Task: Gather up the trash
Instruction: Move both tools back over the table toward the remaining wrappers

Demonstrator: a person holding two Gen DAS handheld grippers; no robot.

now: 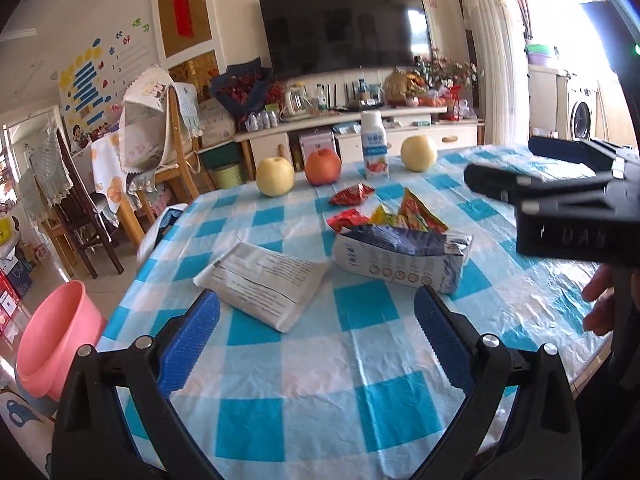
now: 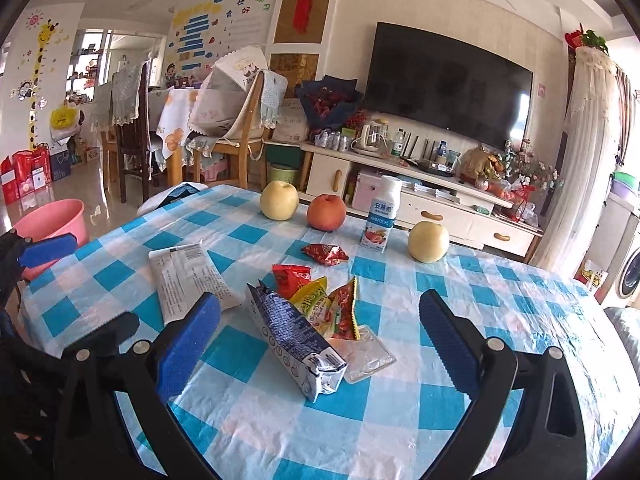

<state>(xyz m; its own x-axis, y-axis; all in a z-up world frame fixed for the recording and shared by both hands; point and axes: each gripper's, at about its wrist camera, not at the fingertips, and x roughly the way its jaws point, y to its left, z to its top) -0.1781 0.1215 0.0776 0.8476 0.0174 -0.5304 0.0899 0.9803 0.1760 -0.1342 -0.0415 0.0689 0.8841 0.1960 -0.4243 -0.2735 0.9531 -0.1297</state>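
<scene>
Your left tongs [image 1: 316, 332] and right tongs [image 2: 320, 328] both stand wide, empty. The trash sits mid-worktop [image 2: 500, 320] — a crushed milk carton [image 2: 296, 336], snack wrappers [image 2: 328, 304] touching it, and a white packet [image 1: 262, 284] lying just beside. The pink basin [image 1: 52, 340] stands on the floor.
</scene>
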